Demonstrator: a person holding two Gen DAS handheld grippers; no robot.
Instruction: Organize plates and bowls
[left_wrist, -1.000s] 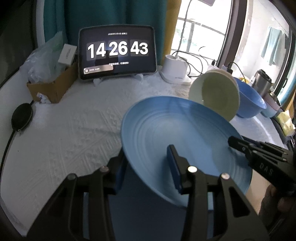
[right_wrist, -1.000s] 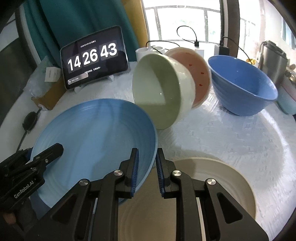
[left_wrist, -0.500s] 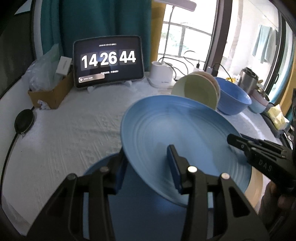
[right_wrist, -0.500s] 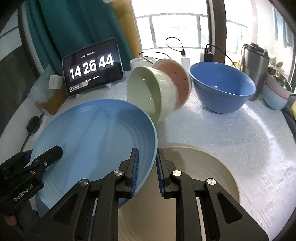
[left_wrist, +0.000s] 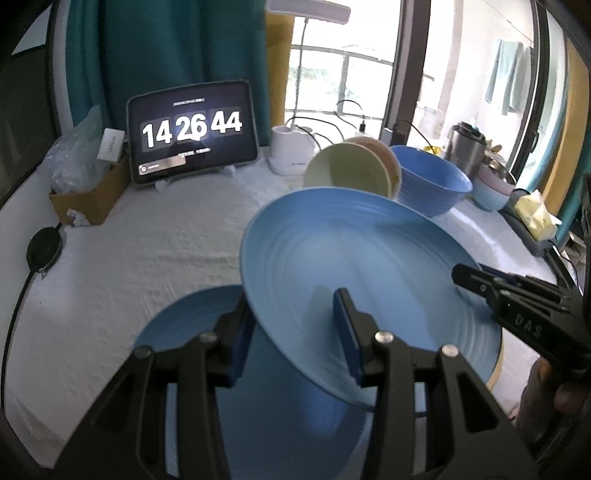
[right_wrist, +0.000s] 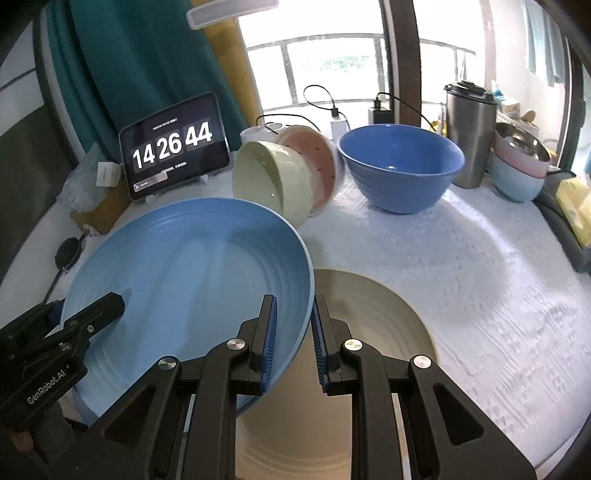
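A large blue plate (left_wrist: 362, 266) (right_wrist: 192, 266) is held in the air between both grippers. My left gripper (left_wrist: 295, 332) is shut on its left rim. My right gripper (right_wrist: 293, 339) is shut on its right rim; it also shows in the left wrist view (left_wrist: 476, 282). Under the lifted plate lies a second blue plate (left_wrist: 192, 317) on the white cloth. A beige plate (right_wrist: 373, 317) lies below the right gripper. A cream bowl (right_wrist: 266, 181) and a pink bowl (right_wrist: 314, 162) lie tipped on their sides, nested. A big blue bowl (right_wrist: 400, 166) stands upright beside them.
A tablet clock (right_wrist: 173, 146) stands at the back left beside a cardboard box (left_wrist: 88, 192). A steel tumbler (right_wrist: 469, 133), stacked small bowls (right_wrist: 521, 166), a white lamp base (left_wrist: 291, 151) with cables and a yellow cloth (right_wrist: 572, 199) line the back and right.
Both grippers have risen with the blue plate in them. The second blue plate beneath has come into view. The clock moved from 43 to 44.
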